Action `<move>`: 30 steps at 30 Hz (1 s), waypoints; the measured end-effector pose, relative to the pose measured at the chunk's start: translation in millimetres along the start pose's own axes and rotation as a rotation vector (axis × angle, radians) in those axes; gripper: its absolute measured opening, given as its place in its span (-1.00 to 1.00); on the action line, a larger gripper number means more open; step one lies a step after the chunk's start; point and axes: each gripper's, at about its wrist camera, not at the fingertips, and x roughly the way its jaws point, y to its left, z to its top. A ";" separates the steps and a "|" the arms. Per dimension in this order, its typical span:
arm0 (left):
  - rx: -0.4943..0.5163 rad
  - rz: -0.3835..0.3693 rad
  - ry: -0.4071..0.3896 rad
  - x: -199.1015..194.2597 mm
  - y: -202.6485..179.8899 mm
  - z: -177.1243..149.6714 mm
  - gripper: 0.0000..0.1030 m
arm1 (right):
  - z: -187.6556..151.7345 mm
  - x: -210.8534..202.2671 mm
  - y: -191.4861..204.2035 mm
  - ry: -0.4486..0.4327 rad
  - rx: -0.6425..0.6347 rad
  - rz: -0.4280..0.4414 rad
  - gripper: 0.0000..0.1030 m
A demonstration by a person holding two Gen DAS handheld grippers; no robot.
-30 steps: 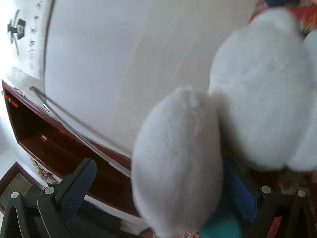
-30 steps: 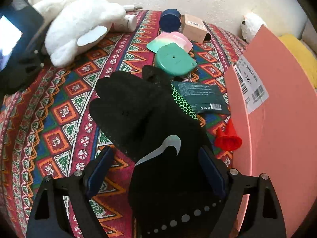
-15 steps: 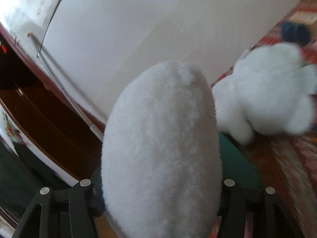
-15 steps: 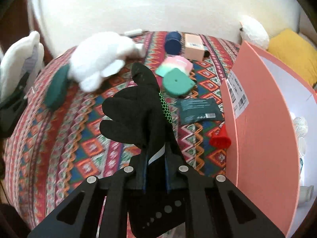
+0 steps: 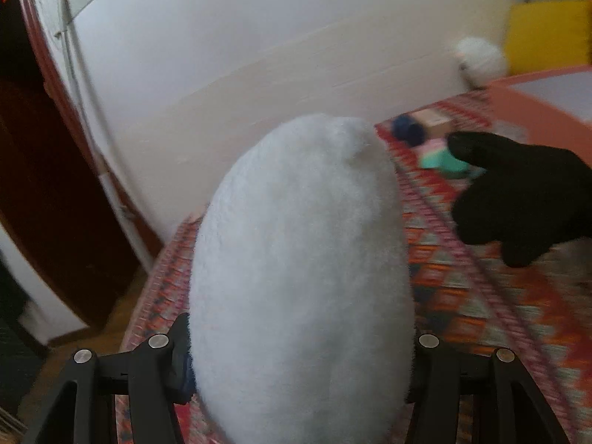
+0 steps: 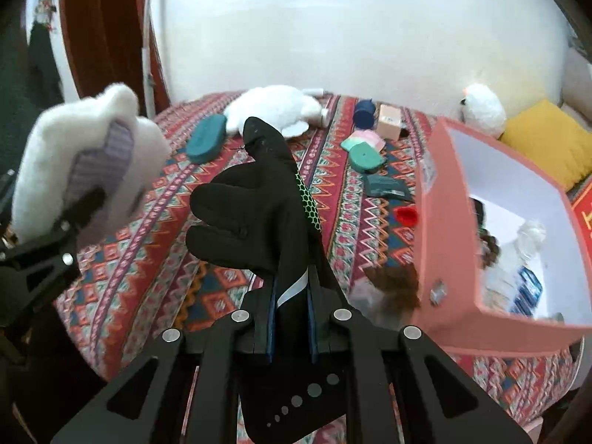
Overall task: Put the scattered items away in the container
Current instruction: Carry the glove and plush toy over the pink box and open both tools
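Note:
A white fluffy slipper (image 5: 299, 277) fills the left wrist view, and my left gripper (image 5: 296, 366) is shut on it, its fingertips hidden by the fluff. The right wrist view shows that slipper (image 6: 85, 159) at far left with a lavender sole, held above the bed's left edge. My right gripper (image 6: 290, 318) is shut on a black glove (image 6: 255, 214), which sticks up above the patterned bedspread (image 6: 155, 259). That glove (image 5: 518, 196) also shows at right in the left wrist view. The pink box (image 6: 444, 222) stands open to the right with several items inside.
On the bedspread lie a white plush toy (image 6: 273, 111), a teal oval item (image 6: 206, 138), a navy cylinder (image 6: 363, 113), a small carton (image 6: 389, 121), pink and green discs (image 6: 364, 148), a dark packet (image 6: 386, 187) and a red cap (image 6: 406, 215). A yellow cushion (image 6: 547, 144) lies behind the box.
Both grippers have risen and pulled back from the bed. The left one closed on the slipper and swung right; the right one closed on the glove, and the box's inside now shows.

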 end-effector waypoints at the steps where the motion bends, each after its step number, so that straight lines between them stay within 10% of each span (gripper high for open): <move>1: -0.004 -0.022 -0.005 -8.3 -2.6 0.4 0.23 | -5.9 -12.2 -2.2 -0.016 0.002 0.000 -0.74; 20: 0.140 -0.475 -0.145 -110.1 -149.6 73.9 0.23 | -116.4 -174.7 -128.2 -0.205 0.245 -0.228 -0.74; 30: 0.121 -0.596 -0.229 -120.0 -215.1 146.3 0.25 | -119.6 -226.0 -196.9 -0.319 0.366 -0.440 -0.74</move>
